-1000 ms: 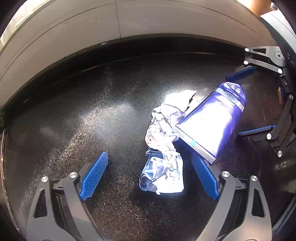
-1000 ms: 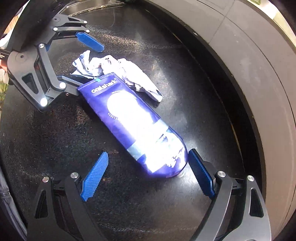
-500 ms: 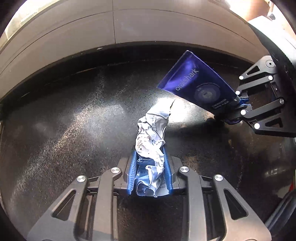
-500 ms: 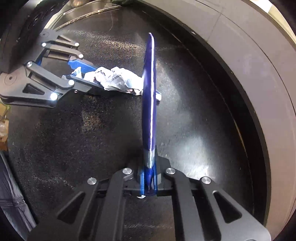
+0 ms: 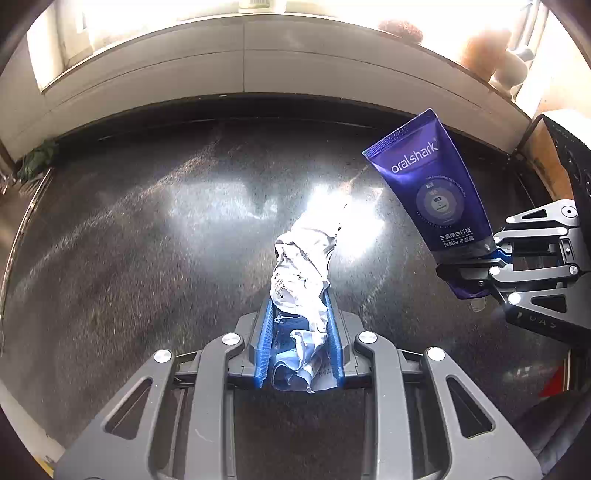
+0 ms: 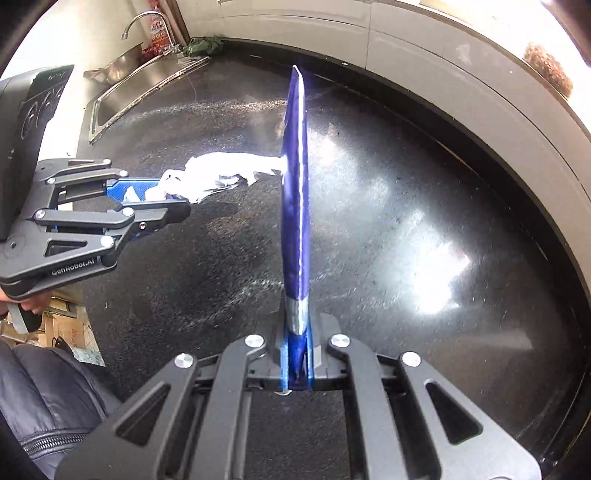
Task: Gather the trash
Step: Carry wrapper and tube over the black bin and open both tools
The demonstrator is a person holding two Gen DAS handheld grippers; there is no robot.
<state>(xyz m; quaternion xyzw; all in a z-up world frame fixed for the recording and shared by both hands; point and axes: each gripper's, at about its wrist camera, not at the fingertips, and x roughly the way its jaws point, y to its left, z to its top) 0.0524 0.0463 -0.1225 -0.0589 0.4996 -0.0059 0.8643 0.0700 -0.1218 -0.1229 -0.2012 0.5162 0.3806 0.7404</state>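
A crumpled white and blue wrapper (image 5: 301,280) is clamped between the blue pads of my left gripper (image 5: 300,314), which is shut on it and holds it above the black countertop (image 5: 147,258). The wrapper's free end sticks out forward. A flat purple toothpaste tube (image 5: 430,184) hangs in the air at the right, pinched at its cap end by my right gripper (image 5: 476,273). Seen edge-on in the right wrist view, the tube (image 6: 295,192) stands up from my shut right gripper (image 6: 297,354). There my left gripper (image 6: 162,195) shows at the left with the wrapper (image 6: 218,173).
A steel sink (image 6: 122,92) with a tap (image 6: 142,18) lies at the far left end of the counter, a green cloth (image 6: 203,46) beside it. A pale backsplash wall (image 5: 243,74) runs behind the counter. A dark padded sleeve (image 6: 48,398) and cardboard boxes (image 6: 70,328) are at lower left.
Both grippers were open around the items a second ago. They closed, the left on the wrapper and the right on the tube, and both have lifted their items off the counter.
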